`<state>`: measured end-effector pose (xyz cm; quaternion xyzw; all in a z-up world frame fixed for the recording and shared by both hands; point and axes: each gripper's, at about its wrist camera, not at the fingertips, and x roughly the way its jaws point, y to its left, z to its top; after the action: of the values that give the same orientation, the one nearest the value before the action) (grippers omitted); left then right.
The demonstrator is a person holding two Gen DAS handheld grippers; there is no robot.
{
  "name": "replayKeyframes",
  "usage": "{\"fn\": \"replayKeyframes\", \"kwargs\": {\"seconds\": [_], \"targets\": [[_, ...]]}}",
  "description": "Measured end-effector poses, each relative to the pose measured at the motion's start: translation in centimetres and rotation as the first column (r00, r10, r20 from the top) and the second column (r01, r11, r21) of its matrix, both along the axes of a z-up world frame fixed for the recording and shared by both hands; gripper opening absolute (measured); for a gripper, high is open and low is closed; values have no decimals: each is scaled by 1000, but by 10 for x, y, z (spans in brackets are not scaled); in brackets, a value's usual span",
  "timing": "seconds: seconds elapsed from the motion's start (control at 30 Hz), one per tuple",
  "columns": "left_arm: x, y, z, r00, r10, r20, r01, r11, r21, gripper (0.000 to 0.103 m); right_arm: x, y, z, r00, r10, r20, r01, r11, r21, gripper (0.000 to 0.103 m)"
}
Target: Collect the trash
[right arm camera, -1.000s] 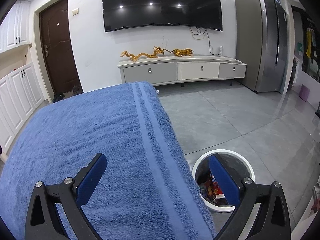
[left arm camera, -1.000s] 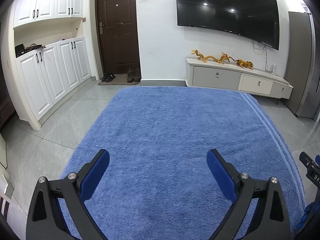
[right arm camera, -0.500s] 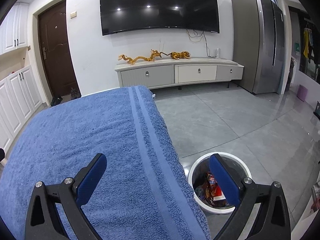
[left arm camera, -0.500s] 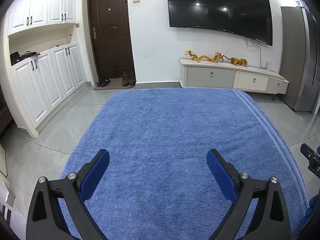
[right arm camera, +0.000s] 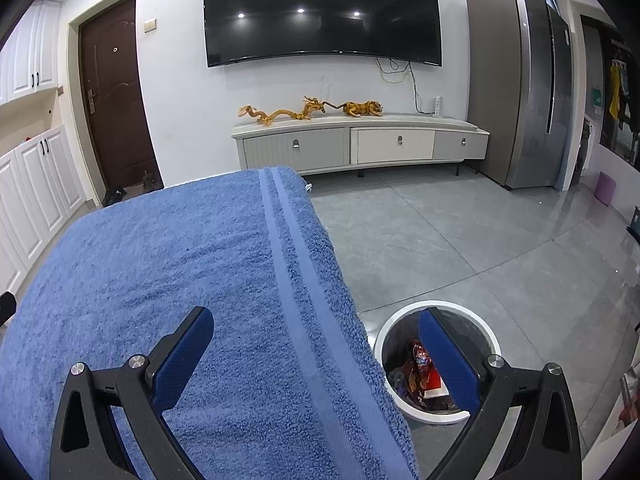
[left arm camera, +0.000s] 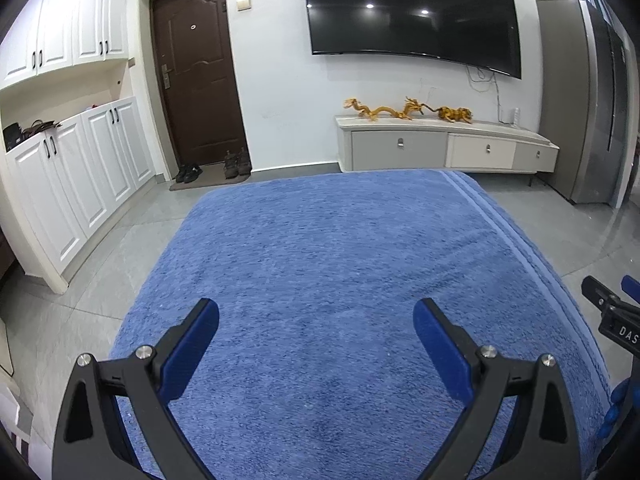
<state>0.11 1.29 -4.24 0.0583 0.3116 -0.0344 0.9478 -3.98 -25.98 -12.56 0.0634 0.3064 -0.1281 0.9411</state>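
Both cameras have tilted up slightly, and with the left gripper [left arm camera: 316,320] and right gripper [right arm camera: 316,328] spread empty over the blue terry towel [left arm camera: 340,280], the round white bin [right arm camera: 490,344] beside it apparently holds the trash [right arm camera: 418,360], so scan before reaching.

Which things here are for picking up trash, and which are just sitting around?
For the job:
bin
trash inside it
left gripper, open
right gripper, open

Just there:
blue towel
TV
cabinet
gold dragons
shoes
fridge
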Motion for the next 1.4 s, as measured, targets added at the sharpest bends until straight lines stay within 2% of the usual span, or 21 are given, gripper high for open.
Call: {"fn": "replayKeyframes", "kwargs": {"seconds": [0.53, 0.93, 1.4], "targets": [[-11, -45, 4, 985, -174, 20, 172, 983, 57, 98, -6, -2, -1, 1000, 1, 1, -1, 1000, -17, 103], [-5, -114, 6, 952, -305, -1, 304, 949, 84, 98, -19, -44, -2, 997, -73, 8, 73, 997, 2, 103], [3, -192, 3, 951, -310, -6, 306, 935, 181, 98, -14, -107, -13, 998, -55, 43, 53, 998, 44, 103]]}}
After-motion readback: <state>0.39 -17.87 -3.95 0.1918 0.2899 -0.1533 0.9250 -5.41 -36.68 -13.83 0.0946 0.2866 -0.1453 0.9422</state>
